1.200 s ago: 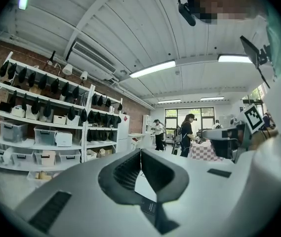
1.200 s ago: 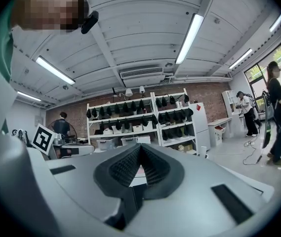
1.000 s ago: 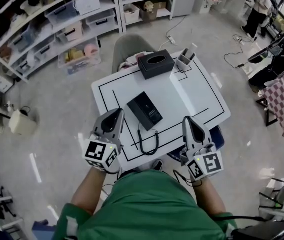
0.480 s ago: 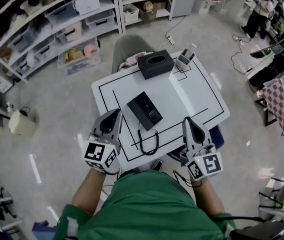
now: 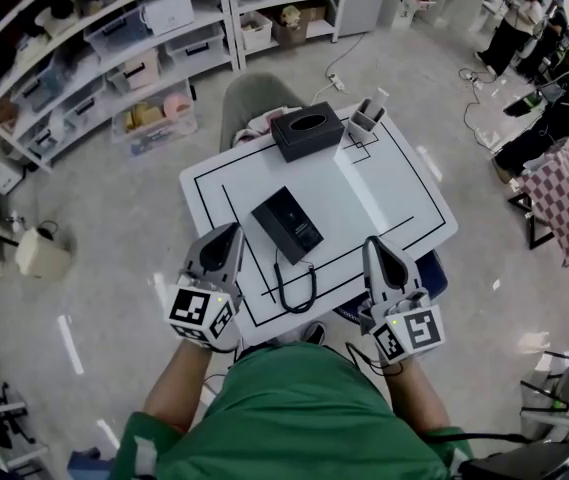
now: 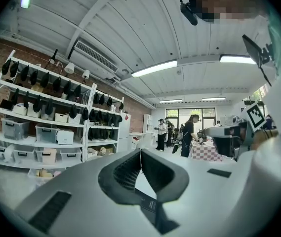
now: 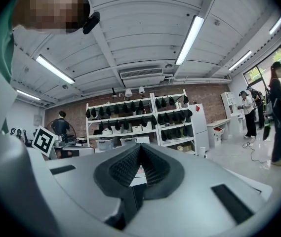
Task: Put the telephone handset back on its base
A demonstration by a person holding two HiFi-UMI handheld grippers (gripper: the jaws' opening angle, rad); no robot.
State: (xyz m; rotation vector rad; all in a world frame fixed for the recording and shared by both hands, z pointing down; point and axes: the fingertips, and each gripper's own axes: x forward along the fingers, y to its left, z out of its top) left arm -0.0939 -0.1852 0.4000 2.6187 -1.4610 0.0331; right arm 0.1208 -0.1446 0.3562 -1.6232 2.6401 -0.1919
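A black telephone (image 5: 288, 224) lies in the middle of the white table (image 5: 394, 183), its coiled cord (image 5: 295, 287) looping toward the front edge. From this height I cannot tell the handset apart from the base. My left gripper (image 5: 226, 232) hovers at the table's front left corner, left of the cord, shut and empty. My right gripper (image 5: 374, 245) hovers at the front right, also shut and empty. In the left gripper view the left gripper (image 6: 140, 152) has its pads touching; the right gripper view shows the right gripper (image 7: 140, 147) the same way. Both point out level over the room.
A black tissue box (image 5: 306, 131) stands at the table's far edge, with a small grey holder (image 5: 367, 119) to its right. A chair (image 5: 254, 99) sits behind the table. Shelving with bins (image 5: 114, 48) lines the far left; people (image 5: 517, 23) stand at the far right.
The head view has shifted slightly, so the table sits a little higher and to the left. Both grippers stay shut in about the same place.
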